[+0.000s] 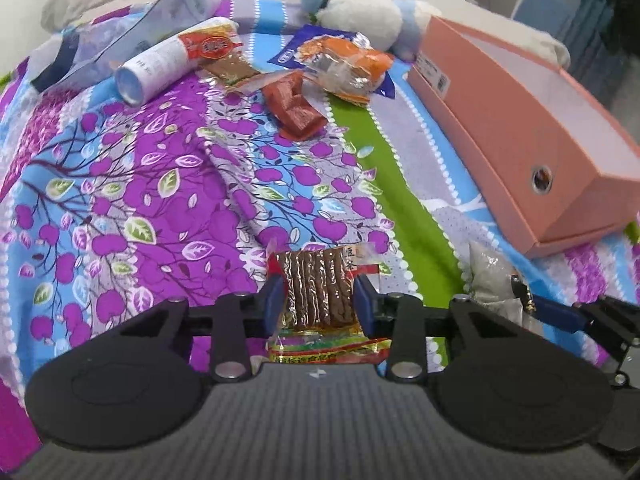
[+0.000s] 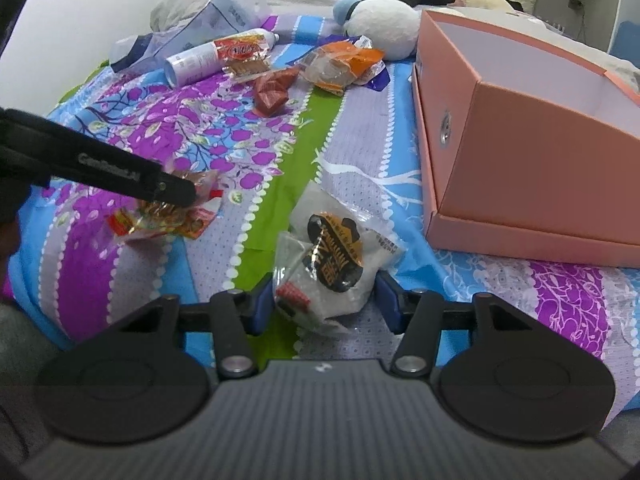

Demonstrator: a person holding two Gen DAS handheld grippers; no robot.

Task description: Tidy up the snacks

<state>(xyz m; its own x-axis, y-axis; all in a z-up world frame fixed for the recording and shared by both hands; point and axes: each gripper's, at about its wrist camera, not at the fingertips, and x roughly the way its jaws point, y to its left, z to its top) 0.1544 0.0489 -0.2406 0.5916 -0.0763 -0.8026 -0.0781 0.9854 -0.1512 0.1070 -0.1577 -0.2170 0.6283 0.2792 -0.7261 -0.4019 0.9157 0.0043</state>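
A big bed cover (image 1: pixel 160 168) with purple flowers lies under everything. On its right side sits a pink box (image 2: pixel 532 168), open on top and empty as far as I can see. It looks like the place for the snacks.

Far back is a heap: a white bottle (image 1: pixel 156 64), a red pack (image 1: pixel 296 108), an orange bag (image 1: pixel 344 68) and a soft white toy (image 1: pixel 360 12).

Close by are two snacks. The white bag (image 2: pixel 336 268) with a dark round label lies between the fingers of the right gripper (image 2: pixel 324 300). The left pad looks as if it touches the bag, but there is a small gap at the right pad, so it does not look squeezed yet. The fingers are about half open.

The brown stick pack (image 1: pixel 320 292) is smaller. The left gripper (image 1: pixel 320 300) has it between its blue pads, and both pads press its sides. The pack's long way runs straight out ahead, along the fingers, so the pads pinch it across its short way. It seems lifted a bit off the cover, but I cannot be sure.

The box lies to the right of both grippers. The right one is nearer to it. I think the left one must carry its pack across, past the right gripper.
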